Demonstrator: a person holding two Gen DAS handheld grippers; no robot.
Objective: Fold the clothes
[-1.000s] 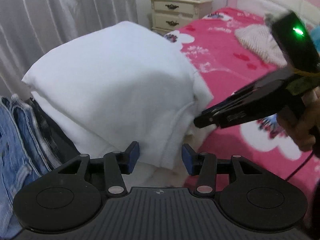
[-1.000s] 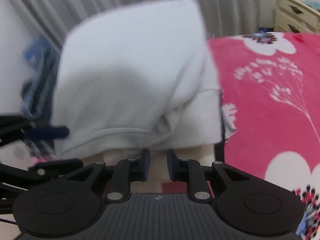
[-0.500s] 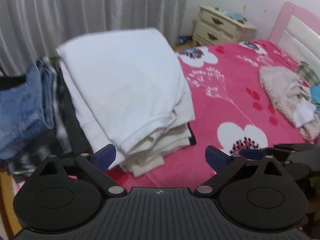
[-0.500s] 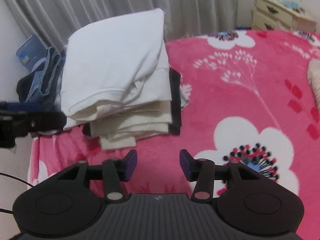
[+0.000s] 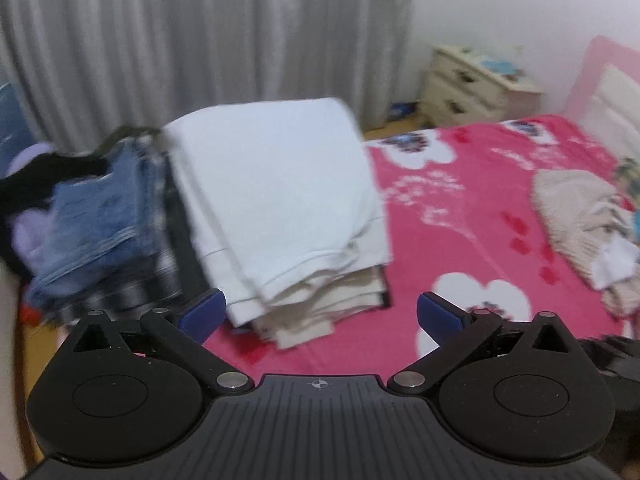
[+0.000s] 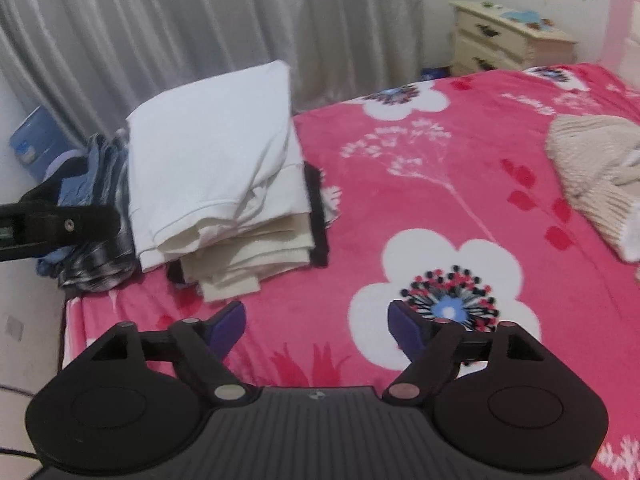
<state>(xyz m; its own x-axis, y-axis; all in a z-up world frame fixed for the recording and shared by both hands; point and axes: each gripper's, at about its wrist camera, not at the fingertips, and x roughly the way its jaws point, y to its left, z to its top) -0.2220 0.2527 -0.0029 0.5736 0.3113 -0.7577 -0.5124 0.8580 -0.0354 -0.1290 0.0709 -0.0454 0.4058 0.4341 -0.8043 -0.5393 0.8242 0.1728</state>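
Observation:
A folded white garment (image 5: 276, 200) (image 6: 216, 160) lies on top of a stack of folded cream clothes (image 5: 320, 300) (image 6: 248, 260) at the corner of a pink flowered bed (image 5: 480, 240) (image 6: 420, 200). Folded jeans (image 5: 96, 224) (image 6: 96, 168) sit to the left of the stack. An unfolded cream knit garment (image 5: 580, 216) (image 6: 588, 168) lies at the right. My left gripper (image 5: 320, 312) is open and empty, a short way in front of the stack. My right gripper (image 6: 318, 326) is open and empty over the blanket. The left gripper's body (image 6: 56, 224) shows in the right wrist view.
Grey curtains (image 5: 200, 40) (image 6: 200, 20) hang behind the bed. A cream nightstand (image 5: 476, 84) (image 6: 504, 40) stands at the back right, by a pink headboard (image 5: 612, 80). A blue item (image 6: 32, 140) sits by the curtain at the left. Open blanket lies between stack and knit garment.
Both grippers have let go of the white garment, opened wide and pulled back from the stack. The white garment now rests on the pile.

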